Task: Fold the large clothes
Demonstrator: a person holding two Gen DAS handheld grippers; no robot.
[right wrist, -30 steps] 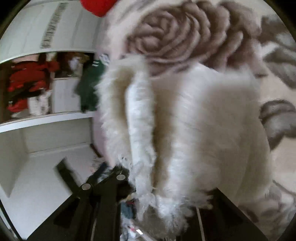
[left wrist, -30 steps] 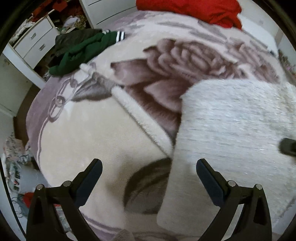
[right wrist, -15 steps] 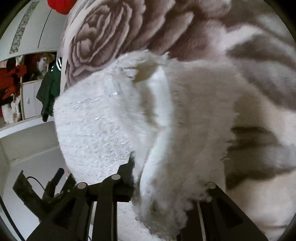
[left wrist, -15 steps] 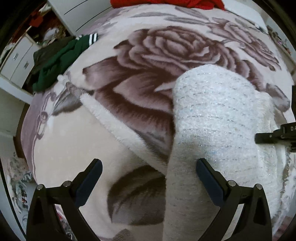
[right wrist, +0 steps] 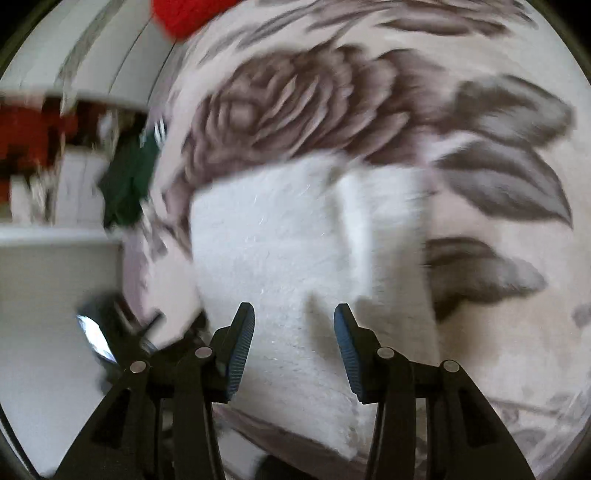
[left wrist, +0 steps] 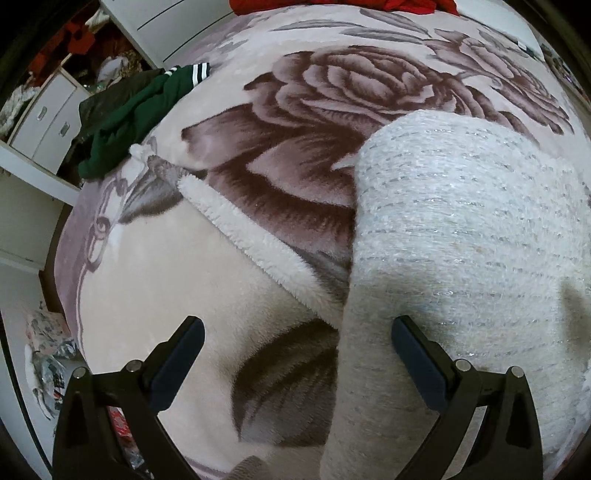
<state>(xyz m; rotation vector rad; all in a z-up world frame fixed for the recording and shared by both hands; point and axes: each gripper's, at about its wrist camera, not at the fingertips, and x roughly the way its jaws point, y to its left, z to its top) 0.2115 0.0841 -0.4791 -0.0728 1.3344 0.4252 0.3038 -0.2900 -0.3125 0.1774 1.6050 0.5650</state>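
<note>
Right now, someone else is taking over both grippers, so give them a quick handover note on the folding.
Left gripper: open, empty, over the near edge of the white fuzzy sweater.
Right gripper: jaws have just been opening, nothing between them; sweater released.
Sweater lies folded on the rose-print blanket.
Left: check the fold and tidy it; green garment and red garment lie unfolded on the bed's edges.

Pale knit on a rose-printed blanket

The sweater is off-white with faint silvery stripes; the blanket is cream with big brown-mauve roses; a dark green garment has white-striped trim; a red garment lies beyond.
</note>
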